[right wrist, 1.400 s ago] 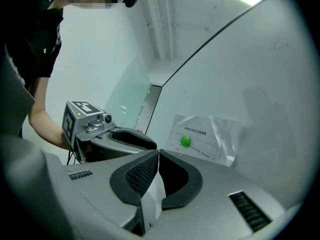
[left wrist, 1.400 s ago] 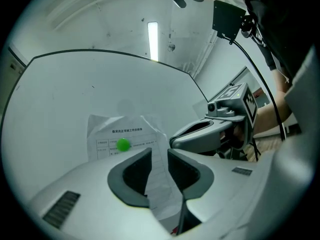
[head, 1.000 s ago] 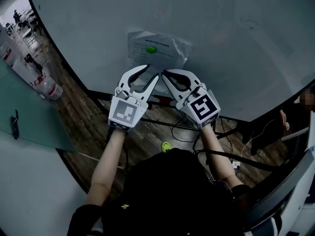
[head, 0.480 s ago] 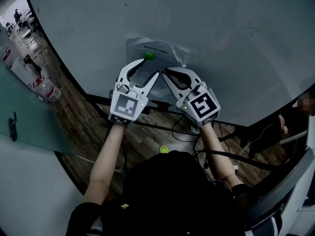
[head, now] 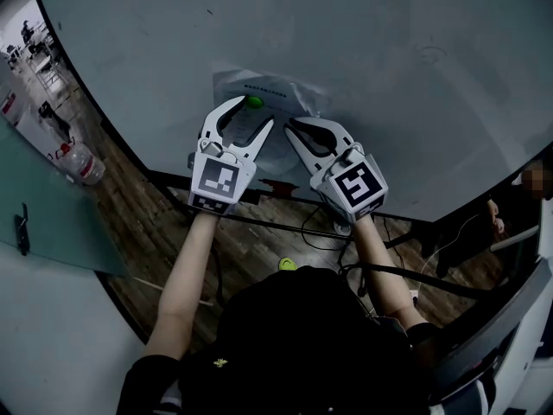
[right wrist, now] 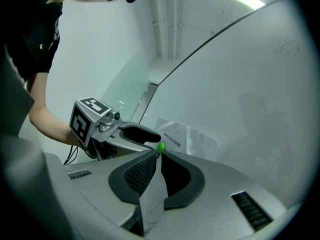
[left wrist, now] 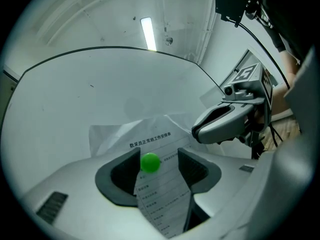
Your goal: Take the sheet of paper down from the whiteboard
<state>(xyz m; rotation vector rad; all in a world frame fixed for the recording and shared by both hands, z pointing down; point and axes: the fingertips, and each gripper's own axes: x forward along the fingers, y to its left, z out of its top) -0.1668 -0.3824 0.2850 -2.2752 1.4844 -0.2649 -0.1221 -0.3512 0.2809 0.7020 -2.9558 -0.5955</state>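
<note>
A crumpled printed sheet of paper (head: 281,89) hangs on the whiteboard (head: 371,41), pinned by a round green magnet (head: 254,102). My left gripper (head: 258,111) is open; its jaws have just been opening and stand on either side of the magnet (left wrist: 150,162), with the paper (left wrist: 162,199) behind them. My right gripper (head: 290,129) is just right of it, and its narrow jaws have just been easing apart. In the right gripper view (right wrist: 159,153) the sheet's lower part (right wrist: 151,196) is still pinched between the pads.
The board's lower ledge (head: 285,186) holds a small red item. On the wooden floor below lie cables (head: 320,225), a small green object (head: 288,264) and a water bottle (head: 84,164). A glass panel (head: 52,219) stands left, a chair (head: 505,314) right.
The left gripper's jaws have spread wider and shifted up along the board, so they now straddle the green magnet. The right gripper has barely moved, and its jaws look much the same.
</note>
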